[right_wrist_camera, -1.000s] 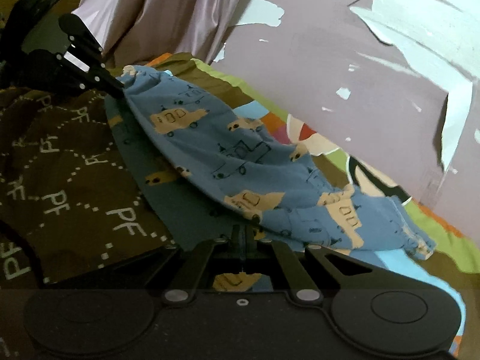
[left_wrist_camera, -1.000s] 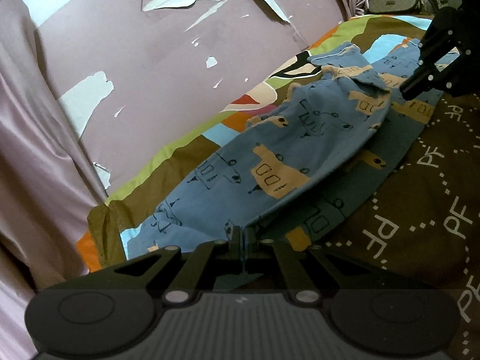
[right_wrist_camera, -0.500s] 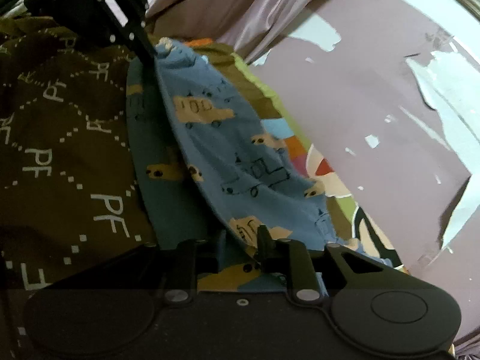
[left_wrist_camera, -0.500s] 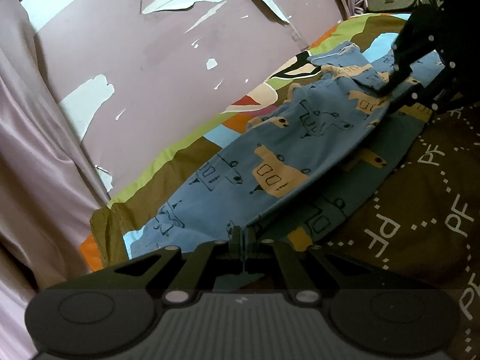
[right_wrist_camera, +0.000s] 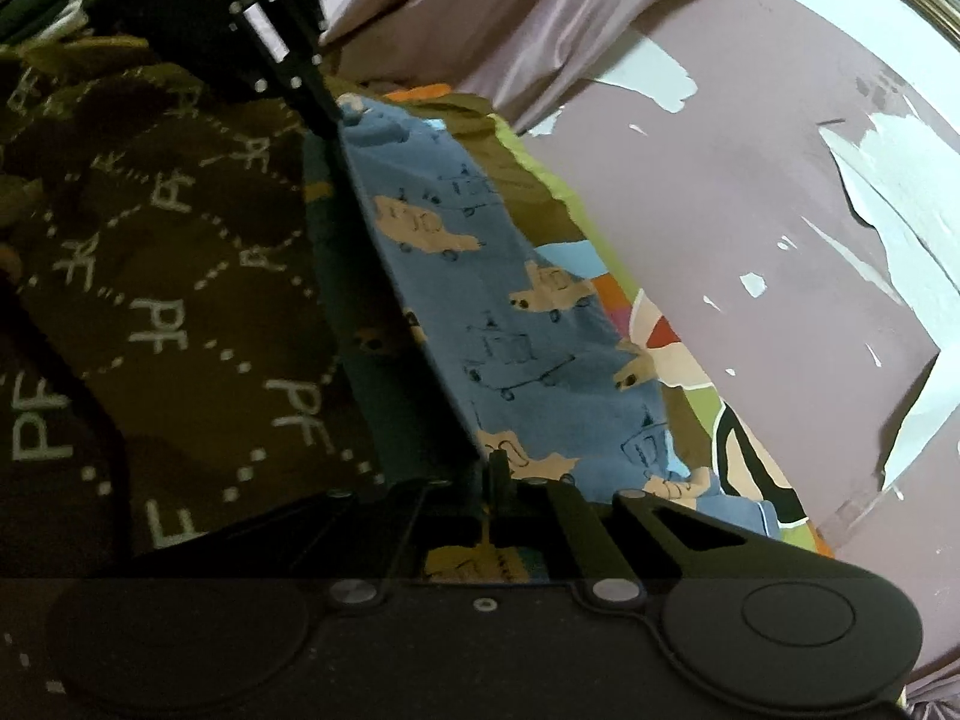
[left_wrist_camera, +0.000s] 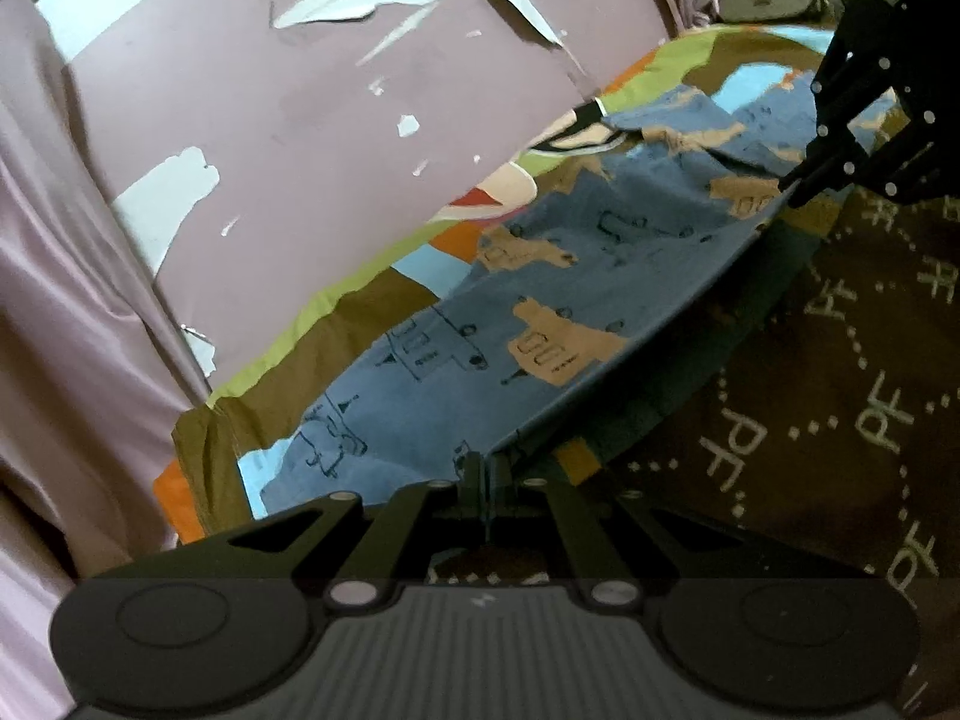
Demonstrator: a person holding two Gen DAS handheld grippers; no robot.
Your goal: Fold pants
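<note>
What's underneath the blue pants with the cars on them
Under the lifted edge of the blue pants is their lower layer, lying on the brown PF blanket and colourful sheet. Anything beneath the pants' middle is hidden.

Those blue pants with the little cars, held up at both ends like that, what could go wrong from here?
Each gripper pinches only a thin edge of the blue pants: the left gripper at one end, the right gripper at the other. Either edge might slip out, dropping the fold.

The lower layer lies in shadow under the lifted one, so the edges may land misaligned.

The brown patterned blanket underneath looks rumpled, which could wrinkle the fold.
</note>
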